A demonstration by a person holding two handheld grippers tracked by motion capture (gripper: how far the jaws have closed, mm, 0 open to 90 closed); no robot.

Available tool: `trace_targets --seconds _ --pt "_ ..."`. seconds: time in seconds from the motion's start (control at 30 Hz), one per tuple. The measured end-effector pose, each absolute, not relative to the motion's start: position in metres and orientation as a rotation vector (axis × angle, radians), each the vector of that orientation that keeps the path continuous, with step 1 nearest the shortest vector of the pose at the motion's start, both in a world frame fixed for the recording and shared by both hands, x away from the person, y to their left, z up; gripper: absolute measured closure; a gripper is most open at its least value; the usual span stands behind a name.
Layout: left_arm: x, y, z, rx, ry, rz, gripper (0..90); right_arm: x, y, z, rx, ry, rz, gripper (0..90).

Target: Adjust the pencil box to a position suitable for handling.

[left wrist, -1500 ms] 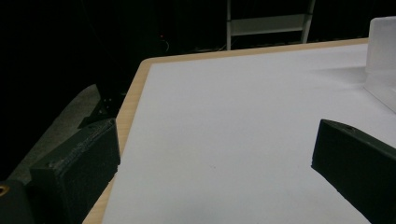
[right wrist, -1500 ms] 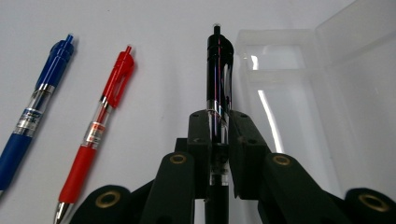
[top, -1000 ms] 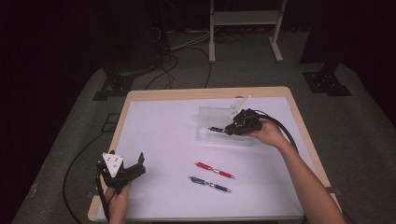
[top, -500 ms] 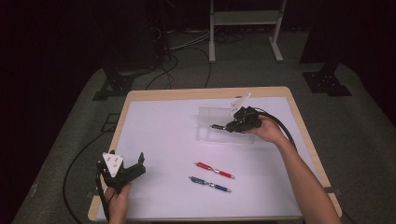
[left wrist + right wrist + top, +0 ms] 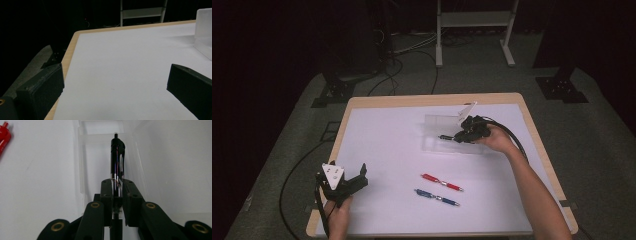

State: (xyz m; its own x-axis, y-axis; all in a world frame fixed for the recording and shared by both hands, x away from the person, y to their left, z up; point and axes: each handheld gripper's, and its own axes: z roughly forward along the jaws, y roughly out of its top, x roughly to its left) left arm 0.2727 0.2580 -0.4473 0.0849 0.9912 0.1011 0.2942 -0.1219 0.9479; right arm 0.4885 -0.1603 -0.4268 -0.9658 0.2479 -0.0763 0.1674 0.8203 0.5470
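My right gripper [image 5: 460,137] [image 5: 117,185] is shut on a black pen [image 5: 117,160] and holds it level over a clear plastic box [image 5: 447,134] [image 5: 100,152] at the table's back right. The pen's tip [image 5: 443,136] points left, out past the jaws. On the white mat nearer the front lie a red pen [image 5: 442,182] and a blue pen [image 5: 436,197], side by side; the red pen's end [image 5: 4,132] peeks into the right gripper view. At the front left corner my left gripper [image 5: 354,181] [image 5: 112,82] stands open over bare mat, nothing between its jaws.
The white mat [image 5: 387,145] covers a wooden table [image 5: 362,100]. The clear box's wall [image 5: 203,27] shows at the right edge of the left gripper view. Cables and a metal stand [image 5: 472,20] are on the floor behind the table.
My right gripper has sunk a little with the black pen toward the clear box. The left gripper and the two pens on the mat have stayed put.
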Motion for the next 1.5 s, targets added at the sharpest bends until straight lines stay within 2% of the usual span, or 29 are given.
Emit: trace_targets --seconds 0.43,0.5,0.57,0.8,0.97,1.0,1.17,1.5 --pt "0.272 0.259 -0.447 1.549 1.321 1.08 0.4 0.491 -0.158 -0.434 0.294 2.848 0.819 77.8" --pt "0.272 0.259 -0.447 1.549 1.32 1.08 0.4 0.491 -0.157 -0.434 0.289 2.837 0.813 77.0" --pt "0.272 0.259 -0.447 1.548 1.319 1.08 0.4 0.49 -0.156 -0.432 0.287 2.83 0.837 72.2" --pt "0.271 0.26 -0.447 1.543 1.317 1.083 0.4 0.488 -0.162 -0.43 0.359 2.858 0.872 69.4" --pt "0.272 0.26 -0.447 1.547 1.325 1.081 0.4 0.476 -0.173 -0.424 0.399 2.836 0.989 66.9" --pt "0.272 0.258 -0.447 1.547 1.32 1.084 0.4 0.47 -0.176 -0.421 0.426 2.82 1.025 60.7" --pt "0.271 0.258 -0.447 1.545 1.321 1.086 0.4 0.459 -0.181 -0.418 0.443 2.821 1.112 60.6" --pt "0.271 0.258 -0.447 1.55 1.322 1.087 0.3 0.425 -0.183 -0.415 0.474 2.826 1.224 53.8"
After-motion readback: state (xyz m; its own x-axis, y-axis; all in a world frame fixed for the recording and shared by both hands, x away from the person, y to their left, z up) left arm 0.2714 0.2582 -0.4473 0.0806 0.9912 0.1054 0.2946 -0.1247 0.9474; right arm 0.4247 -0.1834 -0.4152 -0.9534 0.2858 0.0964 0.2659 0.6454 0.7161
